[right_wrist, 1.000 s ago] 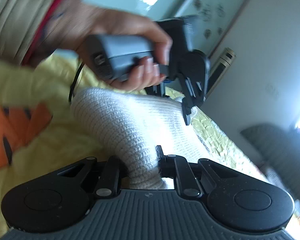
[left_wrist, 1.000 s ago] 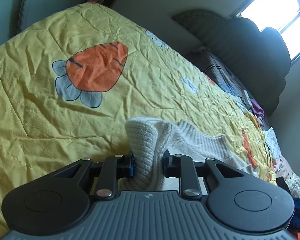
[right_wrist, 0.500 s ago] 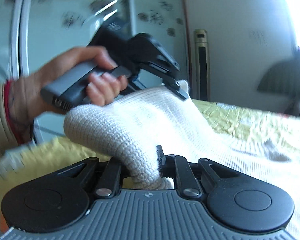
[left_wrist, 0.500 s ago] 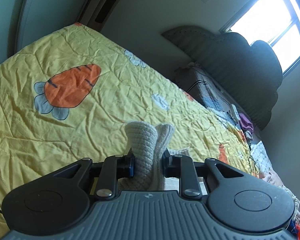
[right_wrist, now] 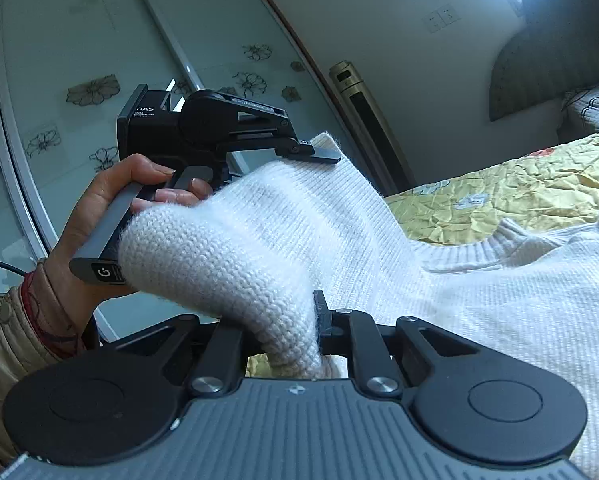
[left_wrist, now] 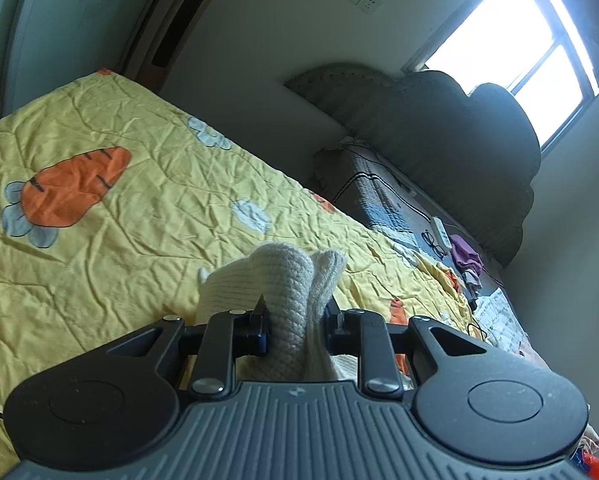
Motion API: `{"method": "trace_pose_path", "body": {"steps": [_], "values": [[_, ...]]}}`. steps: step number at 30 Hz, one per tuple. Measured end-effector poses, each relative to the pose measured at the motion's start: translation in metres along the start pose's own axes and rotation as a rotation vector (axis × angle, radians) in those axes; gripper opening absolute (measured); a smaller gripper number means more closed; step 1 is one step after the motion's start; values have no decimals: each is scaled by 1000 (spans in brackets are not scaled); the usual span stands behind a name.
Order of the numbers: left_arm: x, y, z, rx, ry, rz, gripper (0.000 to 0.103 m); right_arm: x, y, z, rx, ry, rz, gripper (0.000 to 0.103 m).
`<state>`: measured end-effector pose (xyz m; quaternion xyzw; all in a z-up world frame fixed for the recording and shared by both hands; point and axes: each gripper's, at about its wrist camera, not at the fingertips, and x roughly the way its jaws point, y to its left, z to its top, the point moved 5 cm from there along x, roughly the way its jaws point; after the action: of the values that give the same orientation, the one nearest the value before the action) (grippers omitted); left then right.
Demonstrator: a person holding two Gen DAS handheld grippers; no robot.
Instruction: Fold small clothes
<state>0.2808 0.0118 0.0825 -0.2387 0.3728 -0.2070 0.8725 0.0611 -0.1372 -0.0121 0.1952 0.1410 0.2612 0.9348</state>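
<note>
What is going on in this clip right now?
A person is folding a white knitted sweater on a bed with a yellow carrot-print cover. Each hand holds a claw: the left claw and the right claw are both shut on a bunched edge of the sweater, lifting that edge above the bed while the rest lies spread on the cover.

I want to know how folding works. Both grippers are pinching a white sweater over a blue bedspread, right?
Nearly. The bedspread is yellow with orange carrots, not blue, as the left wrist view shows. The left gripper and right gripper do both pinch the white sweater.
</note>
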Motion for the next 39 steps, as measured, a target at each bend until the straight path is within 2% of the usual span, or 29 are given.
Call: {"method": "trace_pose_path", "body": {"steps": [11,26,35,39], "values": [[39,-79,-28,102,35,-9,23,-57,-54,8,92,-87,-11,16],[130,-160,-97,261,137,25,23,-116,-120,-5,195,-148,-100,16],[168,-177,-130,337,165,75,24,-124,-152,-20,294,-96,-141,17],[178,-185,-141,381,164,103,24,-125,-160,-25,349,-68,-144,23]]}}
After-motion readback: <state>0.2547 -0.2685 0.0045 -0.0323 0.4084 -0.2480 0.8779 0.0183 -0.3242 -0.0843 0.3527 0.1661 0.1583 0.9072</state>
